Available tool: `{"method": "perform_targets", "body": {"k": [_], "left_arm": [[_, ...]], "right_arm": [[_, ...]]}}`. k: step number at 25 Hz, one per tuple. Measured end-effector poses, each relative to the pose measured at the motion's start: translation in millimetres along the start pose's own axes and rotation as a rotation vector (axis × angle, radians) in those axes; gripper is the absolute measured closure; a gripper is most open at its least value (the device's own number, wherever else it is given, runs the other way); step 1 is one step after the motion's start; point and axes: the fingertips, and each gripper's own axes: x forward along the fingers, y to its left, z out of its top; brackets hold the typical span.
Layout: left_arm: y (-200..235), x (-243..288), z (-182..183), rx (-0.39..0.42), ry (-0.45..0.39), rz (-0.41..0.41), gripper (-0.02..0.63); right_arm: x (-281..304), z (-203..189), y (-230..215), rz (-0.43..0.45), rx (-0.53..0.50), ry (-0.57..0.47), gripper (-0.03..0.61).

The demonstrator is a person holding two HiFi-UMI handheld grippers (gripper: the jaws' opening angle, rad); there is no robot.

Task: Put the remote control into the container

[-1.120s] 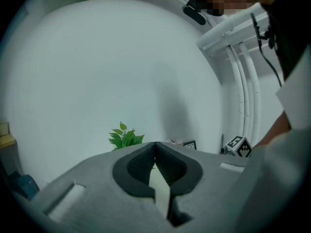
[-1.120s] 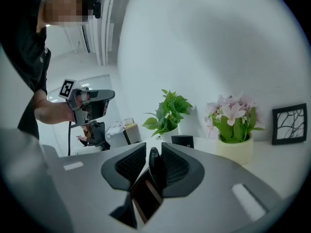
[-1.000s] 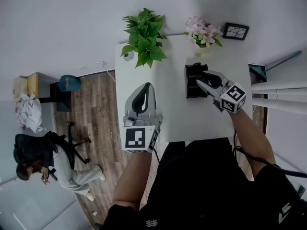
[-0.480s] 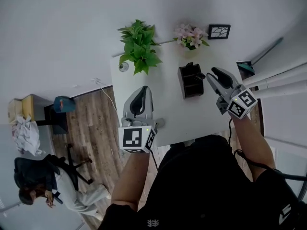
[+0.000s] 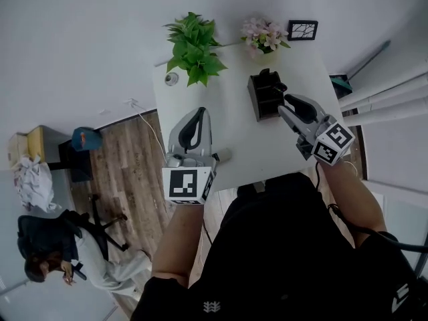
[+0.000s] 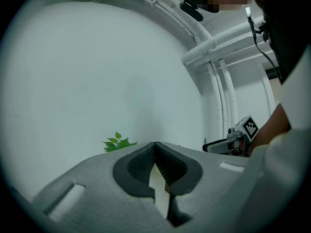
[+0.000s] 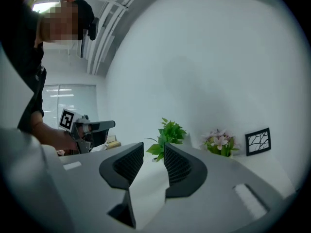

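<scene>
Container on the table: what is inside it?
From above, the container shows only dark compartments. A dark thing rises at its right edge; what it is I cannot tell. The compartment floors are hidden by the walls and shadow.

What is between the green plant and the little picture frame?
The pink flowers stand between the green plant and the picture frame, at the far edge of the table. The head view shows it, and the right gripper view too.

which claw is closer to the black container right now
Right. The right claw sits just beside the container, on its right in the head view, empty, having just closed slightly. The left claw is farther off to its left, over the table.
</scene>
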Motion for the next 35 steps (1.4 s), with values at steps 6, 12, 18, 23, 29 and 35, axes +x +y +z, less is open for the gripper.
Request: {"method": "perform_targets", "body": {"k": [6,12,18,23,29,35], "left_arm": [[24.7,-53.7,-14.9,-0.011,0.055,0.196,0.612],[30.1,-115.8,-23.3,-0.026,0.097,0.43,0.612],[15.4,-170.5,-30.9,-0.033,0.137,0.609,0.612],[26.1,-207.7,-51.4,-0.067,0.16,0.694,0.612],[46.5,-222.6,-59.9,-0.082,0.146,0.678,0.612],[78.7,-230.4,-85.3,-0.157,0.125,0.657,0.612]], "right_arm": [[28.4,-11.0,27.0,0.154,-0.013,0.034,0.443],[56.5,-31.7,84.8,0.407,-0.066,0.1,0.443],[66.4,-62.2,133.3,0.598,-0.129,0.185,0.445],[79.2,-101.9,165.6,0.631,-0.152,0.309,0.446],[103.9,-144.7,195.4,0.637,-0.244,0.428,0.432],[121.8,-201.6,212.4,0.64,-0.339,0.611,0.381]]}}
